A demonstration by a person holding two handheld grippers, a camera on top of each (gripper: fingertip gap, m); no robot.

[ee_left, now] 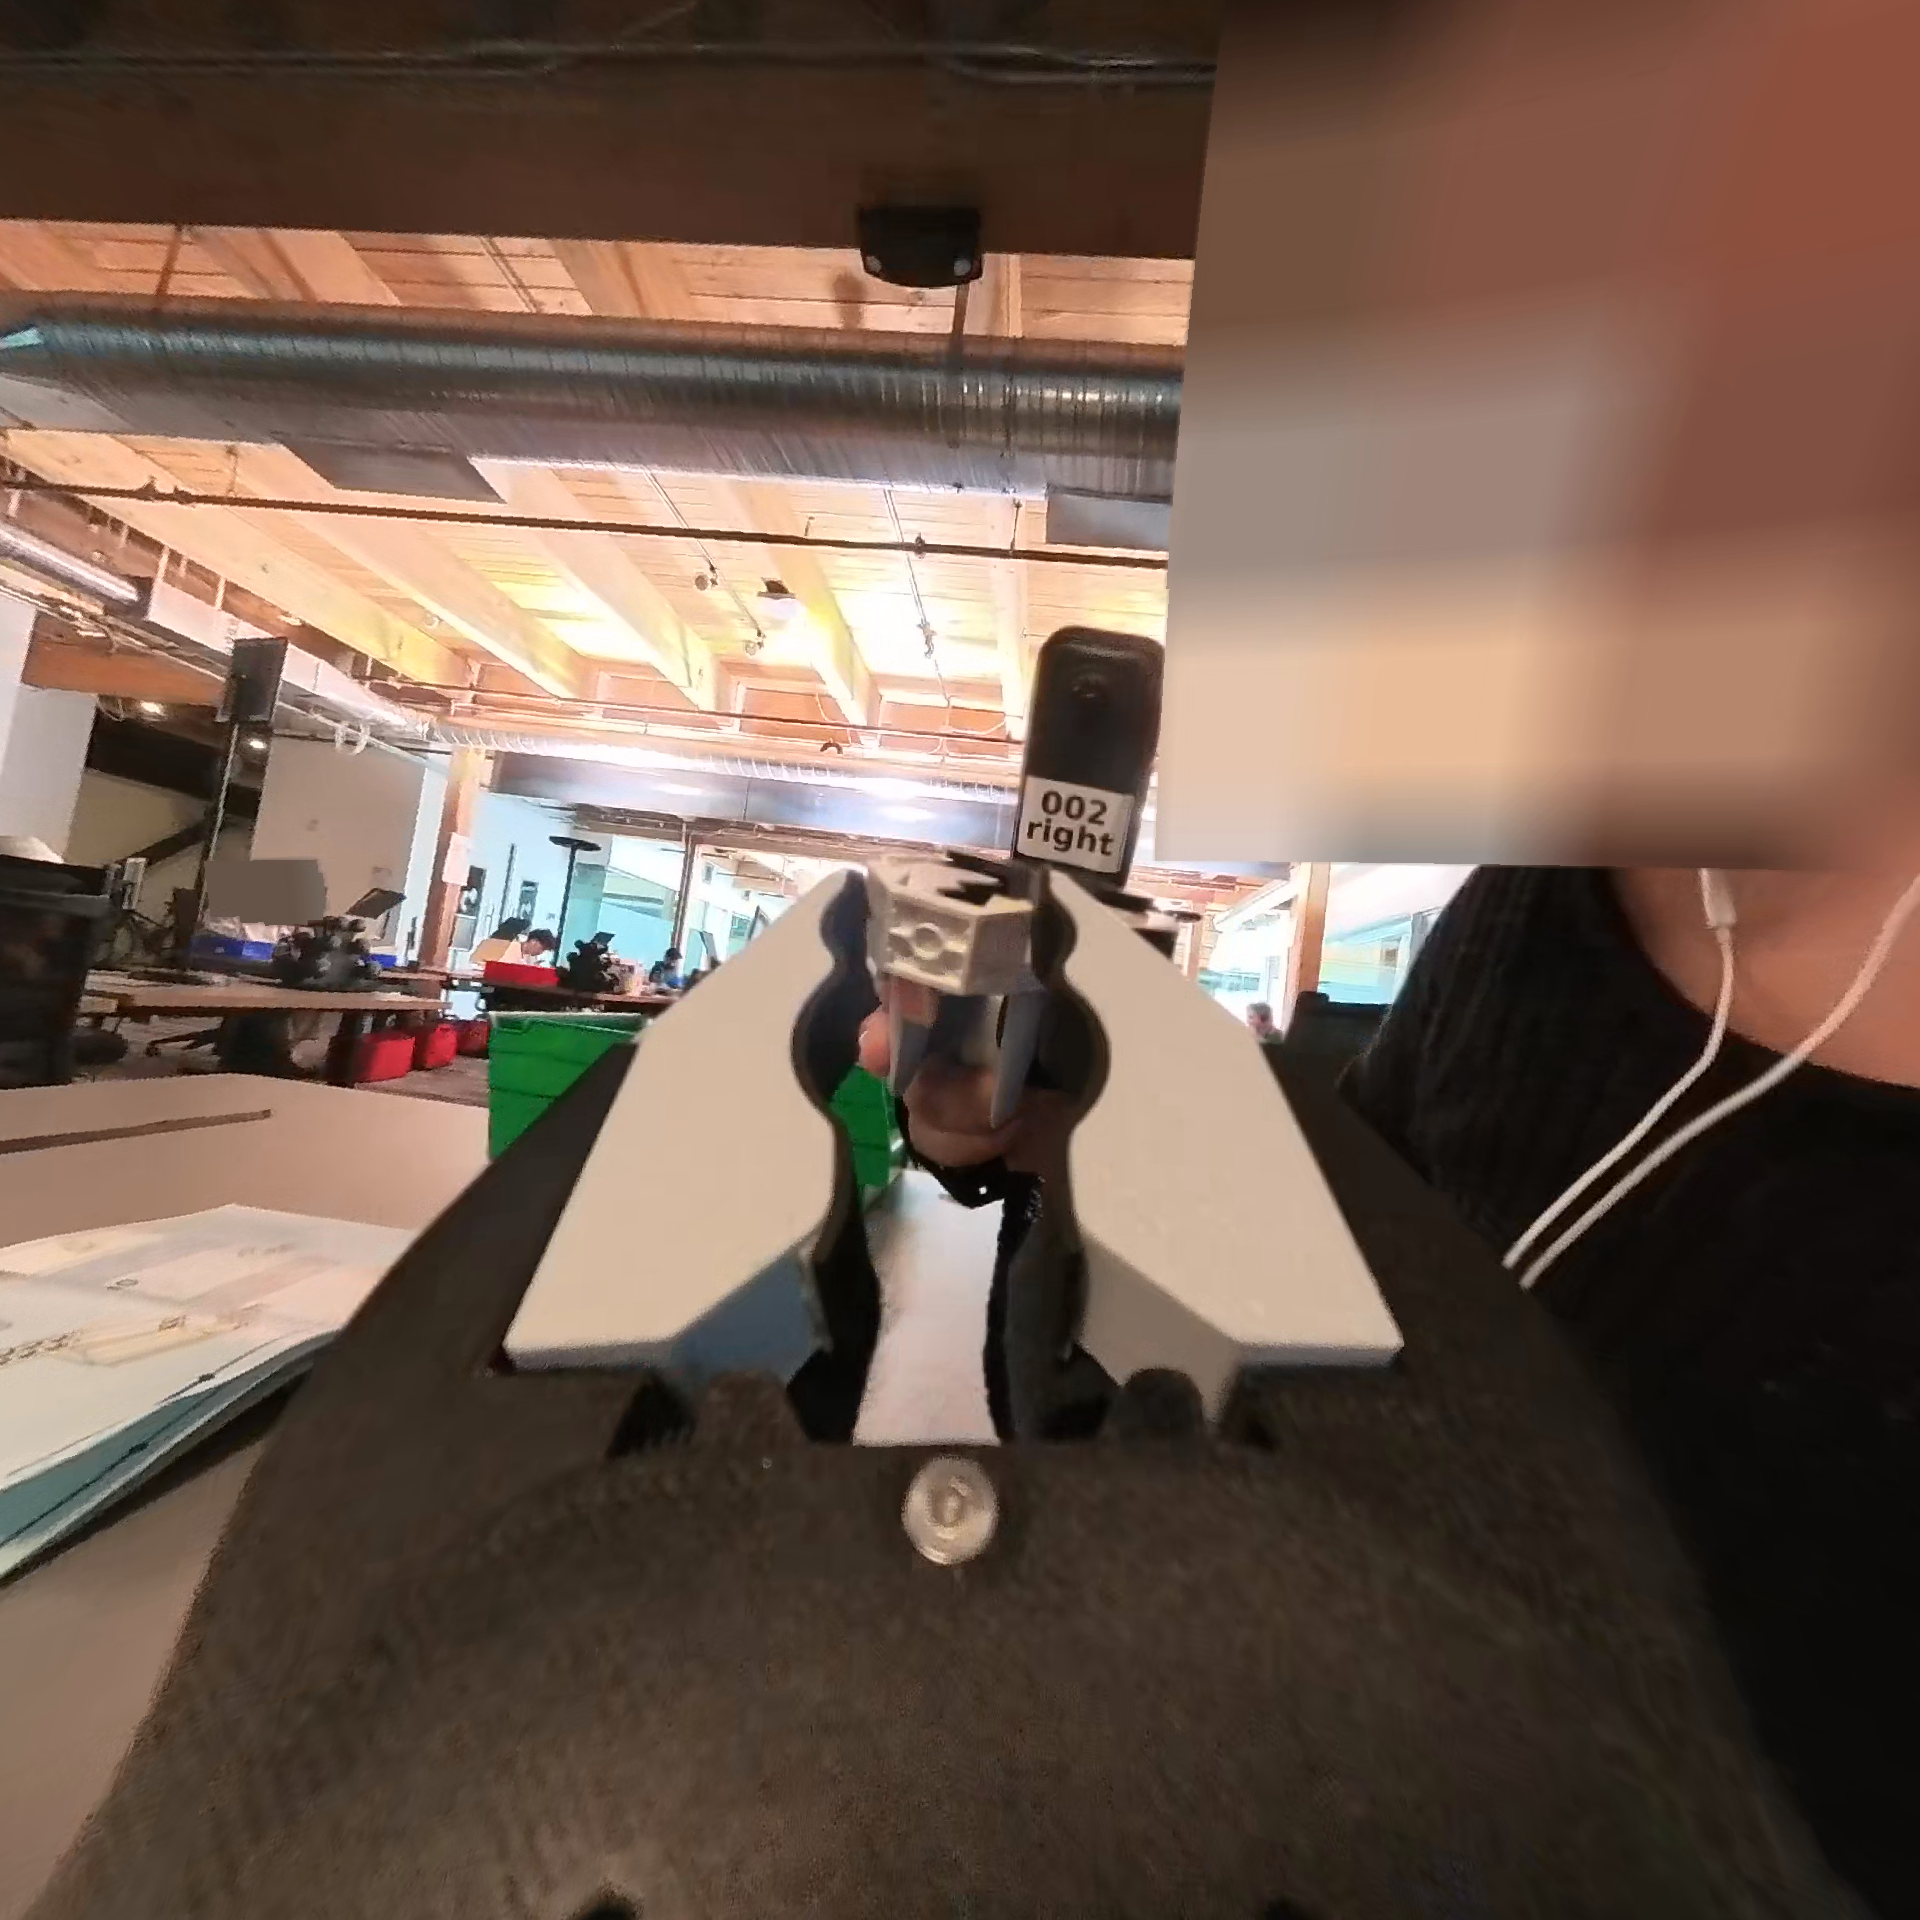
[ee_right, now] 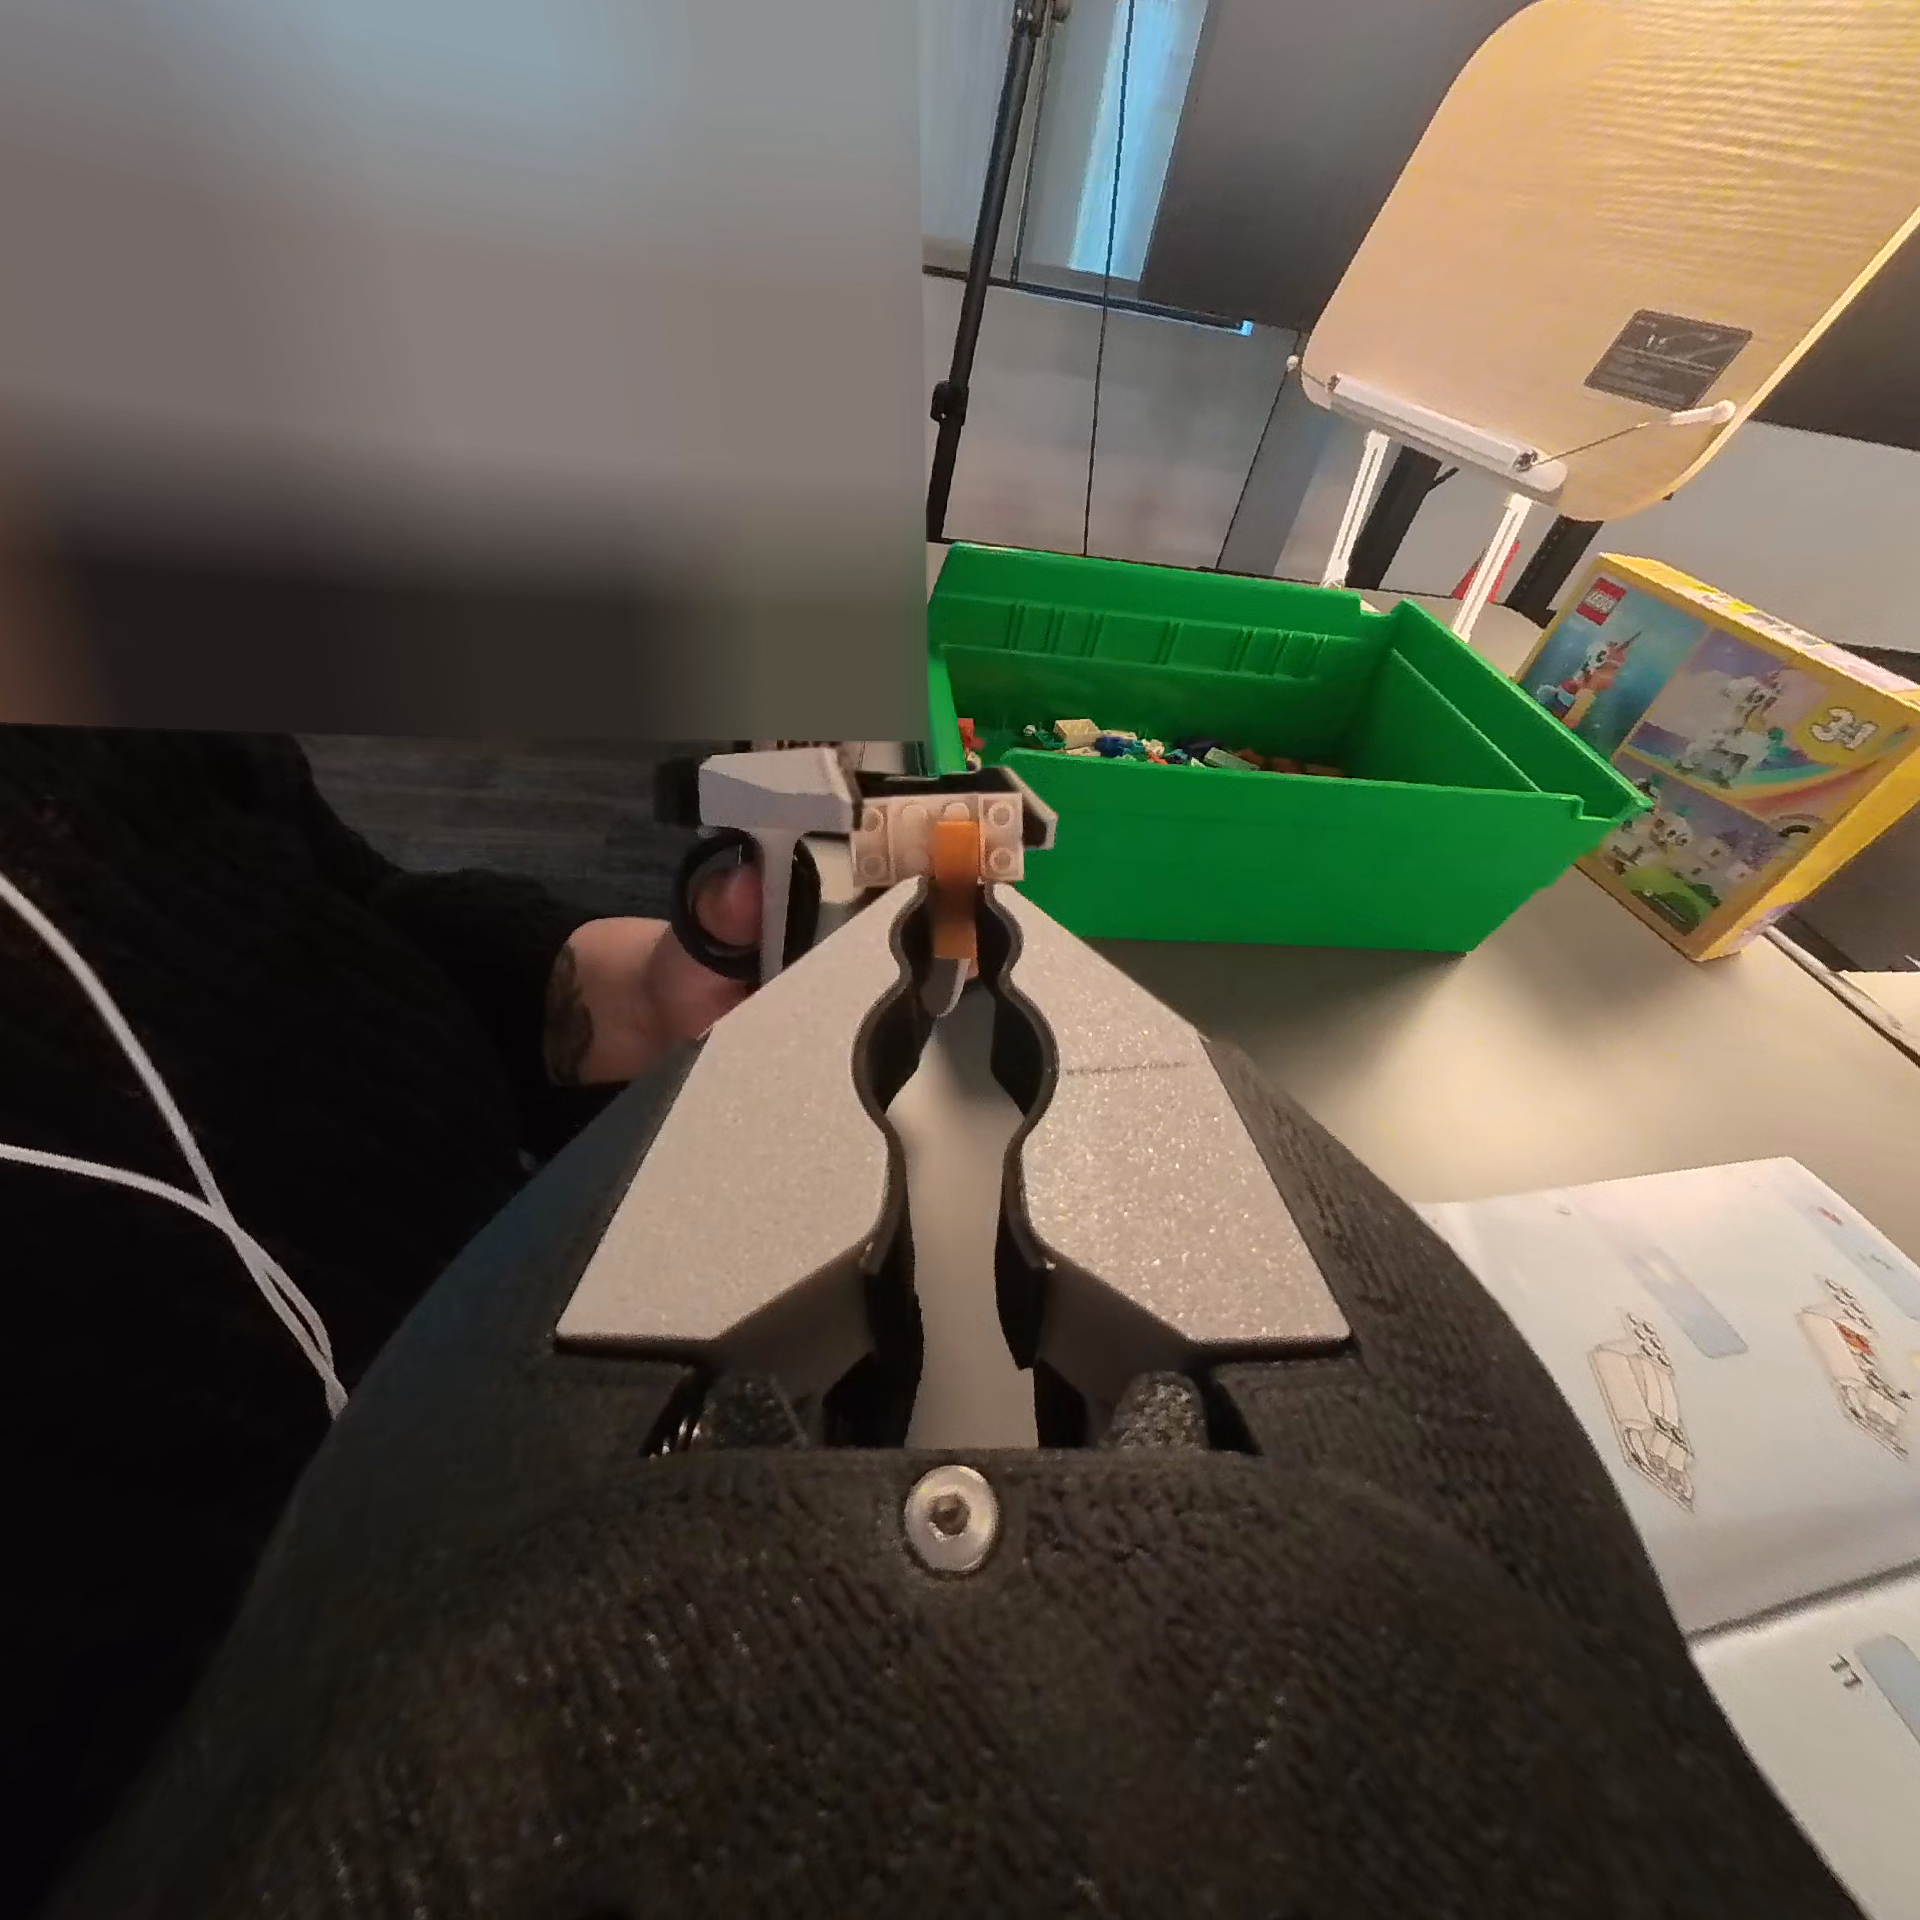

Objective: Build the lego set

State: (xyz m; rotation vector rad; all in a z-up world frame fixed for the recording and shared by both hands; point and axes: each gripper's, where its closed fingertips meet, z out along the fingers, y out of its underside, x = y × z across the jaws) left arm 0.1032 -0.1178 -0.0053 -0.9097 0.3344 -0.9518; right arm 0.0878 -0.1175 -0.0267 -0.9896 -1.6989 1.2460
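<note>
My left gripper [ee_left: 951, 920] is shut on a small white lego assembly [ee_left: 951, 940], held up in the air in front of the person. In the right wrist view the same assembly [ee_right: 904, 836] shows its studs, gripped from the left by a grey finger [ee_right: 779, 795] of the left gripper. My right gripper [ee_right: 951, 899] is shut on an orange piece [ee_right: 954, 878] whose upper end lies against the middle of the white assembly. The right gripper's camera [ee_left: 1091, 727] rises just behind the assembly in the left wrist view.
A green bin [ee_right: 1247, 873] with several loose bricks stands on the grey table [ee_right: 1351, 1039]. A yellow lego box [ee_right: 1756, 748] sits to its right. The open instruction booklet [ee_right: 1714, 1403] lies at the right, and it shows in the left wrist view [ee_left: 156, 1340]. The person's dark sleeve [ee_right: 260, 1039] is close. The tips of both grippers are at nearly the same place.
</note>
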